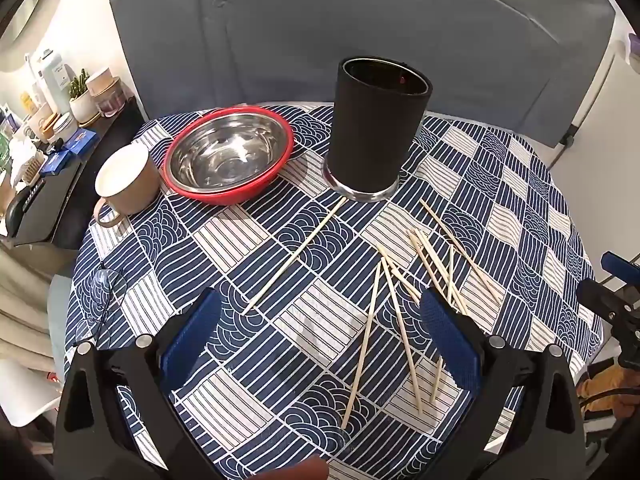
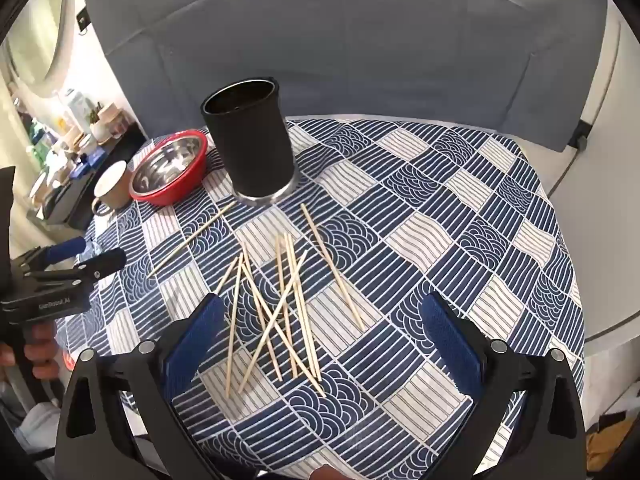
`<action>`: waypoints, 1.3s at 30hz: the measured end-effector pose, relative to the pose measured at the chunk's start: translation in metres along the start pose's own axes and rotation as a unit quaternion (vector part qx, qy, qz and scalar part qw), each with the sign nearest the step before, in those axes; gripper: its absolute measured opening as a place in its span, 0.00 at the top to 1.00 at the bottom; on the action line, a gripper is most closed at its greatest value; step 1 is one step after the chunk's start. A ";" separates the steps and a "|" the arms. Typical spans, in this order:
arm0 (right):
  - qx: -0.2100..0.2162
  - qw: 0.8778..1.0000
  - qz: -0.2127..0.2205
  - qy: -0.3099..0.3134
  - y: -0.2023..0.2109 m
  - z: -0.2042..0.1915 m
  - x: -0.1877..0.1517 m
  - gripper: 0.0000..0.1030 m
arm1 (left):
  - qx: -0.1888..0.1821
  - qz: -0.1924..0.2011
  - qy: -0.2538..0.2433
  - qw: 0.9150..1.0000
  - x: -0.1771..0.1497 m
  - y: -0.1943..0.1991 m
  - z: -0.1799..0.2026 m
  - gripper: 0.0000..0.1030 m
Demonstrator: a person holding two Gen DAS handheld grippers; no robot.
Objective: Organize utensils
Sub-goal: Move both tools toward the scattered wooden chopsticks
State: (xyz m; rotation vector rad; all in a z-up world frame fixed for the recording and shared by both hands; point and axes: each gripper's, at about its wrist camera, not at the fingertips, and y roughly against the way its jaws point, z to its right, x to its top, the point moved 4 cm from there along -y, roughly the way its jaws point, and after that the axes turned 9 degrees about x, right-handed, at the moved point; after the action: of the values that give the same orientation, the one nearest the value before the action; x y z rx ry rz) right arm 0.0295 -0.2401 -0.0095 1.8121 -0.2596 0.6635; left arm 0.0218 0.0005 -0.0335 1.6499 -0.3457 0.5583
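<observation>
A round table [image 1: 520, 184] with a blue-and-white patterned cloth fills both views. At the upper left of the left wrist view a beige mug [image 1: 126, 182] stands just beside a steel bowl [image 1: 230, 154] nested in a red bowl [image 1: 224, 198]; both bowls look empty. Glasses [image 1: 100, 304] lie at the left edge. A black holder [image 1: 378, 128] stands upright at upper centre; its inside is too dark to read. Chopsticks [image 2: 280, 312] lie scattered and crossed at mid-frame in front of it, one stick [image 1: 296, 256] apart to the left, its tip near the holder's base. The left gripper [image 1: 320, 332] and right gripper [image 2: 320, 332] both hang wide open above the cloth, holding nothing.
</observation>
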 end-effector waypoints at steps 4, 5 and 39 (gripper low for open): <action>-0.006 1.000 -0.005 0.003 0.000 0.001 -0.001 0.08 | -0.001 -0.002 0.001 1.000 -0.001 0.000 0.001 0.06; -0.010 1.000 -0.004 0.004 0.000 -0.003 -0.001 0.08 | -0.002 -0.002 0.001 1.000 -0.001 -0.001 0.000 0.06; -0.031 0.999 -0.010 0.035 -0.008 -0.001 -0.001 0.08 | -0.010 -0.018 -0.015 1.000 -0.004 -0.004 0.006 0.06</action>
State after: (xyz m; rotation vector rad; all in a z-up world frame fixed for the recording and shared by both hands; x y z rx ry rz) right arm 0.0324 -0.2369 -0.0167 1.7260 -0.2133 0.6952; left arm 0.0211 -0.0049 -0.0395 1.6437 -0.3420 0.5025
